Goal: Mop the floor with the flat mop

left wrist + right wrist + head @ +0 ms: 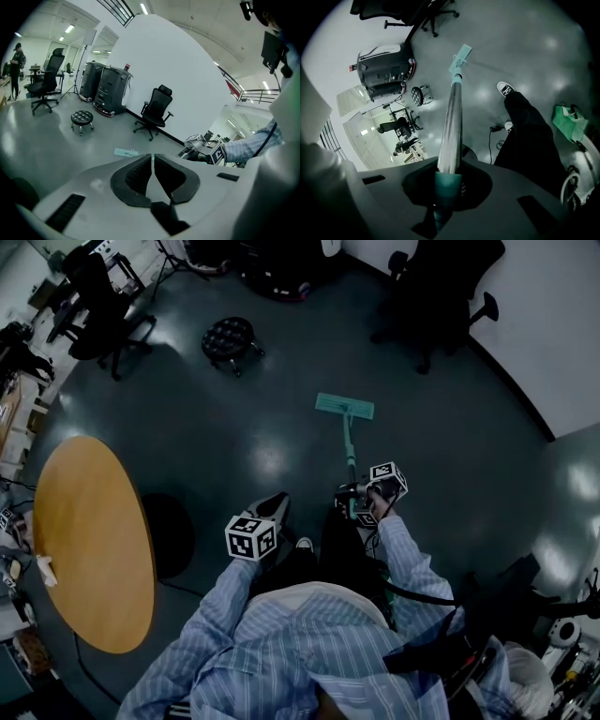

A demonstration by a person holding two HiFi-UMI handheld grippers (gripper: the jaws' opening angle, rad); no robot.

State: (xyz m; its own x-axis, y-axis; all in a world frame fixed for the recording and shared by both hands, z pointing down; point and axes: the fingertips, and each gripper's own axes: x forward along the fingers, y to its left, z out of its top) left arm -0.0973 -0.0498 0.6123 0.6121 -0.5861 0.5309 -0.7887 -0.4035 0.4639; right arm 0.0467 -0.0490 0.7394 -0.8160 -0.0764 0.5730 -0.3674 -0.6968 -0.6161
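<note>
A flat mop with a teal head (344, 406) lies flat on the grey floor in front of me, its pole (350, 451) running back to my right gripper (361, 499). That gripper is shut on the mop handle; in the right gripper view the silver pole (451, 126) rises from between the jaws to the mop head (460, 58). My left gripper (274, 509) is held free at the left, shut with nothing between its pads (139, 176). In the left gripper view the mop head (125, 152) shows small on the floor, and the right gripper (206, 152) beyond it.
A round wooden table (92, 538) stands at my left. A black padded stool (228, 338) and office chairs (439, 296) stand further ahead. A white wall (544, 324) runs along the right. My shoe (505, 88) and dark trouser leg (529, 131) are close to the pole.
</note>
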